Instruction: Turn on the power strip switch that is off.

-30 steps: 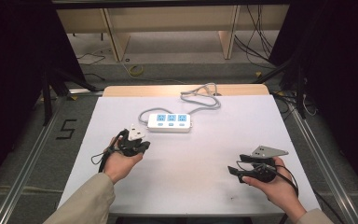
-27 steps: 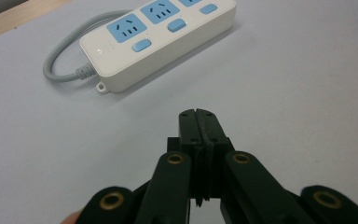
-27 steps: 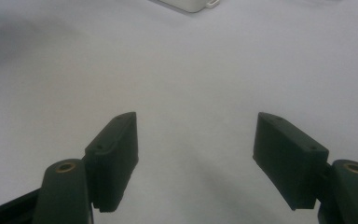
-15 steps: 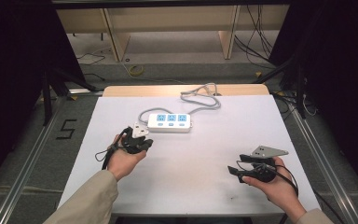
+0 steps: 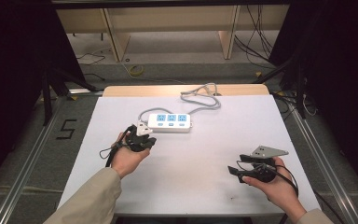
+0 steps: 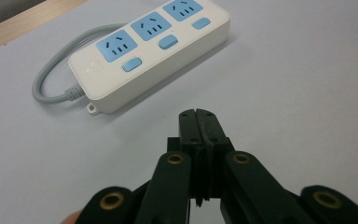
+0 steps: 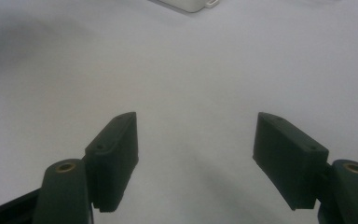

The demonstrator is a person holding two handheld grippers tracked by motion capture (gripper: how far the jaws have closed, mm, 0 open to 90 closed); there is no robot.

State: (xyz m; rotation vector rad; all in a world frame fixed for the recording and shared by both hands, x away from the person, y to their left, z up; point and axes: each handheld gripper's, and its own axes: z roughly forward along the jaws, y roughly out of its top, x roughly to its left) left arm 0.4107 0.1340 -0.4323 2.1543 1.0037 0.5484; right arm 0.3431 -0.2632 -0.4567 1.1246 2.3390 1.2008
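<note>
High view first: nearest us, our right gripper (image 5: 235,171) rests low at the right of the table (image 5: 307,140), well apart from everything else. In the right gripper view its jaws stand wide apart with nothing between them, only bare white surface ahead and a corner of the strip (image 7: 186,4) at the far top edge.

Farther in, our left gripper (image 5: 142,135) sits just beside the strip's (image 5: 169,122) near left end. In the left gripper view its jaws are pressed together, pad against pad, holding nothing. The strip (image 6: 149,51) lies ahead of the tips and a little to their left, near but not touching. Its long axis runs across the table in the high view, left to right, with three blue sockets and a blue switch by each. The nearest switch (image 6: 131,64) belongs to the socket at the cord end, and that is the one closest to our closed tips.

Beyond the strip, its grey cord (image 5: 200,95) loops toward the table's far edge.

We judge the left gripper to be the working one here, being much nearer. With jaws closed it looks set to press rather than grasp, so the move would turn on carrying the tips forward and slightly left onto a switch.
</note>
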